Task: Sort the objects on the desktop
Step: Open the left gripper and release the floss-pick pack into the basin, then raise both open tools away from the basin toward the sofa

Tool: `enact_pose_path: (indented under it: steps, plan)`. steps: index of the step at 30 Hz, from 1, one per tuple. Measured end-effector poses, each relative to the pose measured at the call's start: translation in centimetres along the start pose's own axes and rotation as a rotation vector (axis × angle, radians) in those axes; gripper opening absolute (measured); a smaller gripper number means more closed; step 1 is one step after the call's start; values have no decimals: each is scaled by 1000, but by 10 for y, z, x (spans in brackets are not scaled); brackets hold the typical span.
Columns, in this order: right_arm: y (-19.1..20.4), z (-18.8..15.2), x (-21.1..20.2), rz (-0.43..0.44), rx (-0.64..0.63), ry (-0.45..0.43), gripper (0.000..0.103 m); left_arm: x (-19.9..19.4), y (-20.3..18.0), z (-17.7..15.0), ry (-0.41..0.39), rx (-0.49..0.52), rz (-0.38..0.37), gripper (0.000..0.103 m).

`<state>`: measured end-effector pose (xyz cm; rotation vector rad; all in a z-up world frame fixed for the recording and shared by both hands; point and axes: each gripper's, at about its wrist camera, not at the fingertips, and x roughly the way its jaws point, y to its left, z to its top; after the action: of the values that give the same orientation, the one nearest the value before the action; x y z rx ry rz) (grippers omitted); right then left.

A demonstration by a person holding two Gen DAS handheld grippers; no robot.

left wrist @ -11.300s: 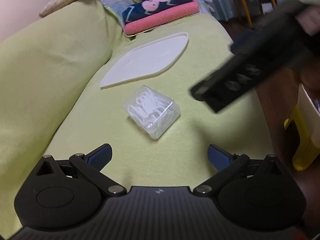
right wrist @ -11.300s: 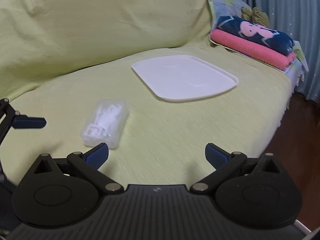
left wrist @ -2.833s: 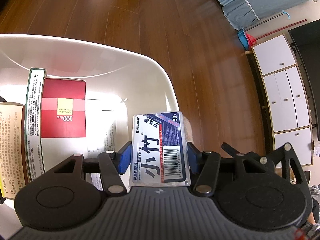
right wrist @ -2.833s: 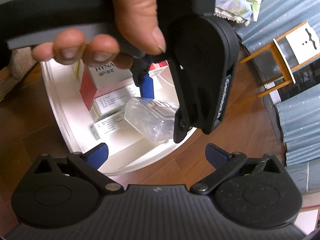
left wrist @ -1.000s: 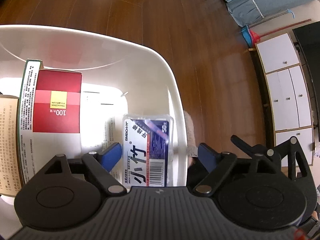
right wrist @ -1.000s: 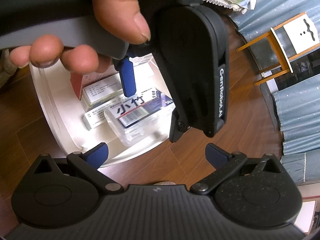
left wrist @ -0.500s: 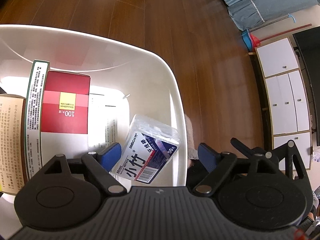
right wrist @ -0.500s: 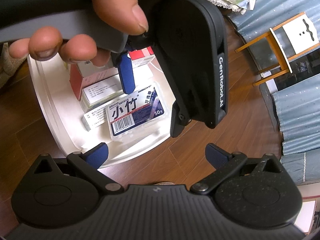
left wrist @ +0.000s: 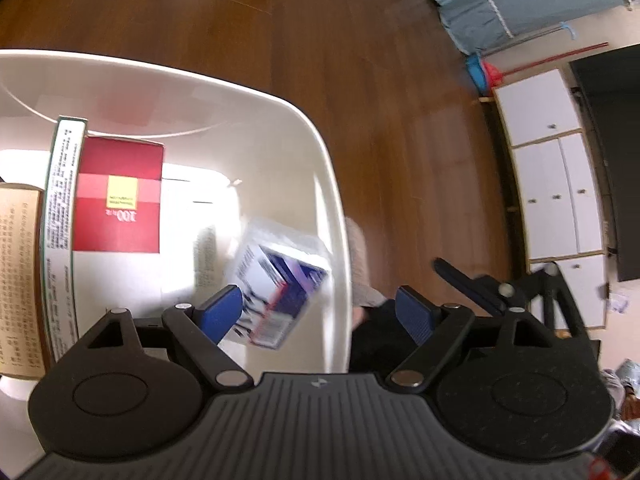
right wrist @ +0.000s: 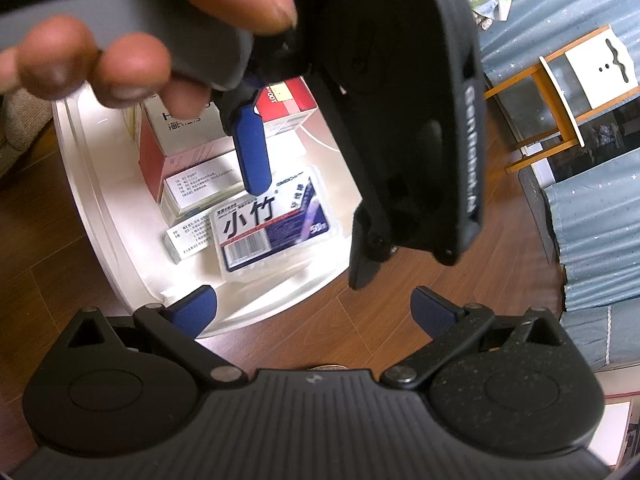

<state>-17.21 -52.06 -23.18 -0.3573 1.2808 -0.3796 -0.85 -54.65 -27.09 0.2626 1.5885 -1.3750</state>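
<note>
The clear floss-pick box (right wrist: 272,228) with a blue and white label lies label-up in the white bin (right wrist: 92,196), near its corner. In the left wrist view the floss-pick box (left wrist: 280,292) is blurred, tilted against the white bin's (left wrist: 332,216) right wall. My left gripper (left wrist: 320,312) is open just above it with nothing between its pads. From the right wrist view the left gripper (right wrist: 304,216) hangs over the bin, a hand (right wrist: 120,52) on its handle. My right gripper (right wrist: 312,308) is open and empty, above the bin's near edge.
Several medicine cartons fill the bin, among them a red box (left wrist: 116,196) and a white one (right wrist: 180,128). Brown wood floor (left wrist: 360,80) surrounds the bin. White cabinets (left wrist: 556,168) and a wooden stool (right wrist: 560,92) stand farther off.
The left gripper opened and let go of the floss-pick box, which dropped into the bin and is settling flat. The right gripper stayed open above.
</note>
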Motion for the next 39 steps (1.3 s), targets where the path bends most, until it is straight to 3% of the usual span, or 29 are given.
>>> enact_pose_path:
  steps: [12,19,24,33,36,39]
  plan:
    - [-1,1,6,0,-6,-4,102,-37,22,-6,-63,-3,-22,84]
    - [11,0,0,-4,-8,-5,102,-52,27,-10,-90,14,7,84]
    - [11,-3,-2,-11,2,-18,102,-64,9,-11,-122,141,100,84]
    - [22,-3,-17,-20,18,-32,102,-94,-21,-21,-212,370,351,85]
    - [22,0,-19,-25,29,-43,102,-104,-27,-30,-234,419,411,94]
    - [21,3,-25,-19,46,-59,102,-111,-35,-37,-246,457,454,94]
